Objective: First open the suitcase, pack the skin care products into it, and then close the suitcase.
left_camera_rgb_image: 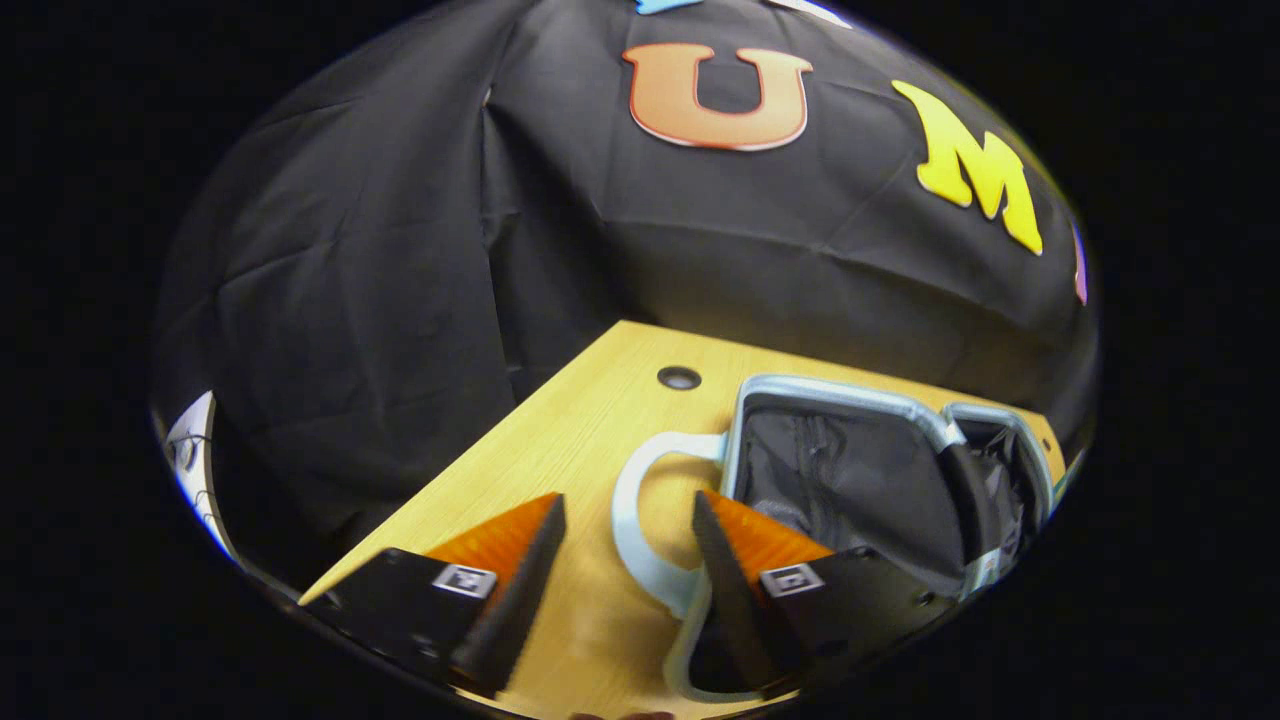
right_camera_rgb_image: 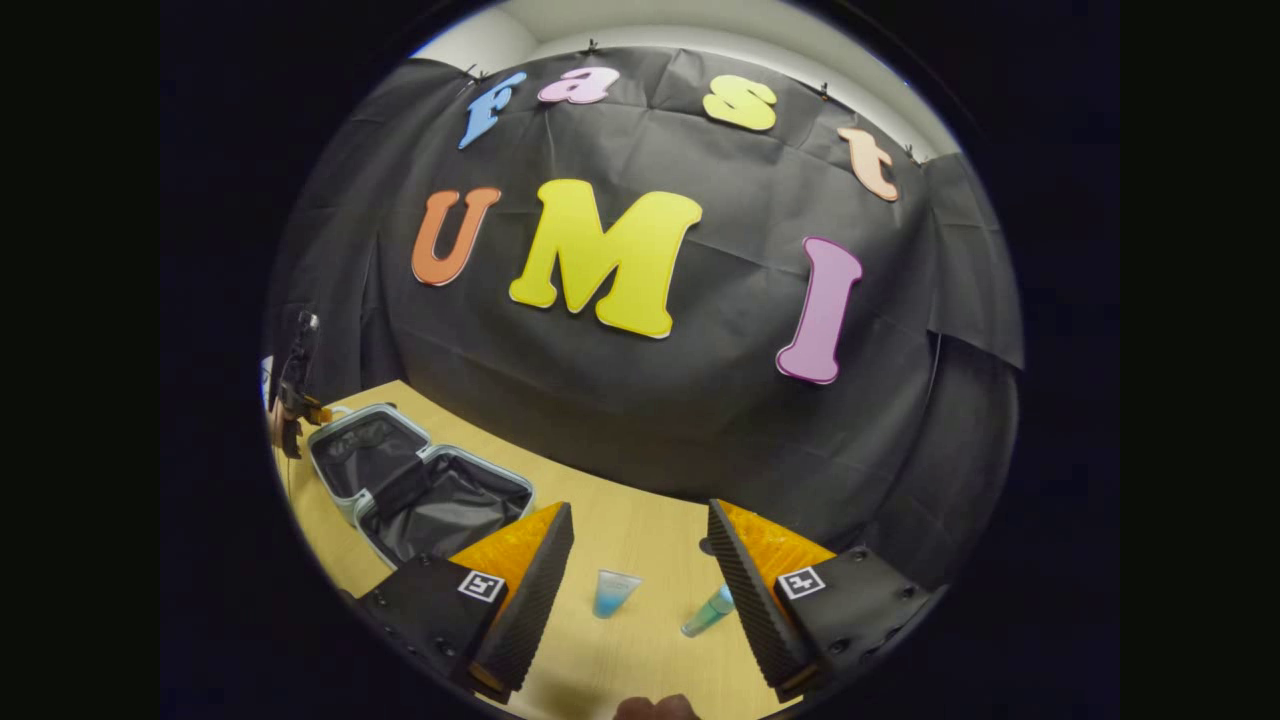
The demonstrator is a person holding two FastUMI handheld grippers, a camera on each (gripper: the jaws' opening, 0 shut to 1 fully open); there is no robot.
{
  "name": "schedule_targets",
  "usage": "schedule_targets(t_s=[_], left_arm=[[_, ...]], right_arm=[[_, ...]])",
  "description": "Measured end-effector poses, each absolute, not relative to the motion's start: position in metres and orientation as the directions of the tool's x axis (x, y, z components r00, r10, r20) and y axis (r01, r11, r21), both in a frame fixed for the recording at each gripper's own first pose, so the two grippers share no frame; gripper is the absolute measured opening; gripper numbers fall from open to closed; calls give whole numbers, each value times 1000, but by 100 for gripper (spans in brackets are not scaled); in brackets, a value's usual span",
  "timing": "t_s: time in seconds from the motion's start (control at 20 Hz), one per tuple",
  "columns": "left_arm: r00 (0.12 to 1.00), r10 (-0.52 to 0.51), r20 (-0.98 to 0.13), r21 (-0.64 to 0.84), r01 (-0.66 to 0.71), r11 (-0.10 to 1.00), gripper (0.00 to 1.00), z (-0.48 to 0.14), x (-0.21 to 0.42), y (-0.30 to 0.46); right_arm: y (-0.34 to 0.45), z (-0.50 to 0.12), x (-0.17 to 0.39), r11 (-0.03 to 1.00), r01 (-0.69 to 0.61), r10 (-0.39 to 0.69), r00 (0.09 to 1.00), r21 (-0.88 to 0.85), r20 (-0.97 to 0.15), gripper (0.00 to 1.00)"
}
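— Where does the job stand?

— I judge step one done: the suitcase (right_camera_rgb_image: 420,485) lies open on the desk (right_camera_rgb_image: 640,540), both dark-lined halves bare; packing and closing remain; my left gripper (left_camera_rgb_image: 628,560) hangs wide by its pale handle (left_camera_rgb_image: 640,520).

— And the products?

— A blue tube (right_camera_rgb_image: 612,592) and a teal tube (right_camera_rgb_image: 708,612) lie on the desk right of the suitcase, between the fingers of my right gripper (right_camera_rgb_image: 640,575), jaws wide, holding nothing.

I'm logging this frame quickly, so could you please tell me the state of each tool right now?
Left tool: open, holding nothing, by the suitcase handle.
Right tool: open, holding nothing, above the blue tube.
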State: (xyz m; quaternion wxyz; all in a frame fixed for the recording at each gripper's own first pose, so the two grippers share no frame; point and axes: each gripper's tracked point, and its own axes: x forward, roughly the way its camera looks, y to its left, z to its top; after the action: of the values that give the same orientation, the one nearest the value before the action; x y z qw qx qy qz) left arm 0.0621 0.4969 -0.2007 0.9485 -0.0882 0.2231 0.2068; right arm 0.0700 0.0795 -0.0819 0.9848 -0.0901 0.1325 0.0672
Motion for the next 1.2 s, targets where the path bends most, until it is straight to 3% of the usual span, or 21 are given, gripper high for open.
schedule_targets(t_s=[0.1,0.5,0.65,0.9,1.2], left_arm=[[830,366,-421,-51,-425,904,100,-174,59,474],[924,337,-180,55,-333,941,99,-26,52,323],[938,320,-130,63,-314,947,99,-3,45,257],[965,226,-135,31,-224,974,99,-7,34,136],[986,-6,-165,44,13,999,99,-39,43,3]], right_arm=[[74,-87,70,983,-140,101,953,-122,-285,80],[39,-85,58,990,-124,106,963,-60,-249,80],[13,-93,50,994,-103,90,962,-36,-257,80],[-32,-109,37,997,-68,59,957,-22,-282,80],[-80,-137,28,998,-54,40,942,-32,-334,80]])
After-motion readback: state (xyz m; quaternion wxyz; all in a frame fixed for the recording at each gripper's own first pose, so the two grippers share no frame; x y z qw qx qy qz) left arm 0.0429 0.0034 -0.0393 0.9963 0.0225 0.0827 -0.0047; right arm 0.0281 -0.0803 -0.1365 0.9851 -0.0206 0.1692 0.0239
